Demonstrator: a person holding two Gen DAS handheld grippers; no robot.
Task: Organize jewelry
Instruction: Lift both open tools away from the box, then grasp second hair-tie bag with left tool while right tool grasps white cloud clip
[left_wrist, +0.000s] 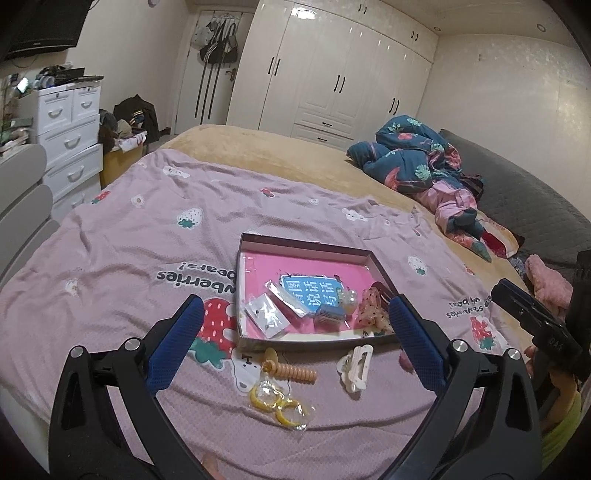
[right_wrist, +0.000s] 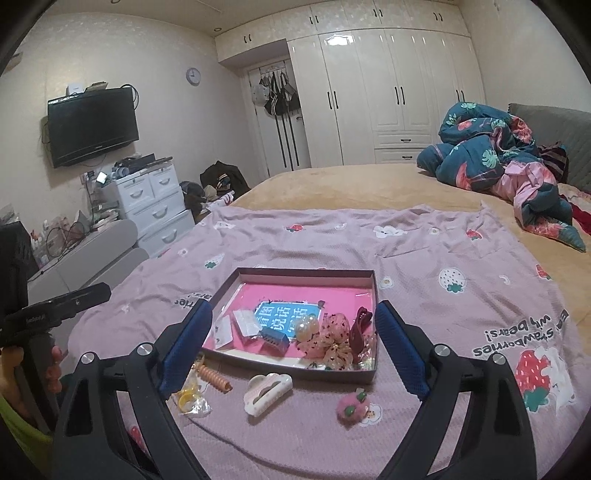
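Just before the tray (right_wrist: 295, 371), on the bed's blanket (right_wrist: 424, 258), lie your loose pieces: a white clip (right_wrist: 266, 392), a pink pompom (right_wrist: 352, 405), an orange coil (right_wrist: 214, 376) and yellow rings (left_wrist: 277, 404). Both your left tool (left_wrist: 295, 345) and right tool (right_wrist: 293, 345) hang wide apart, holding nothing.

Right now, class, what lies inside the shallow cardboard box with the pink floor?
Inside the shallow cardboard box: two clear packets, a small blue comb clip, a pearly round piece, a pink dotted fabric bow, a dark red claw clip. They cover part of the blue printed label.
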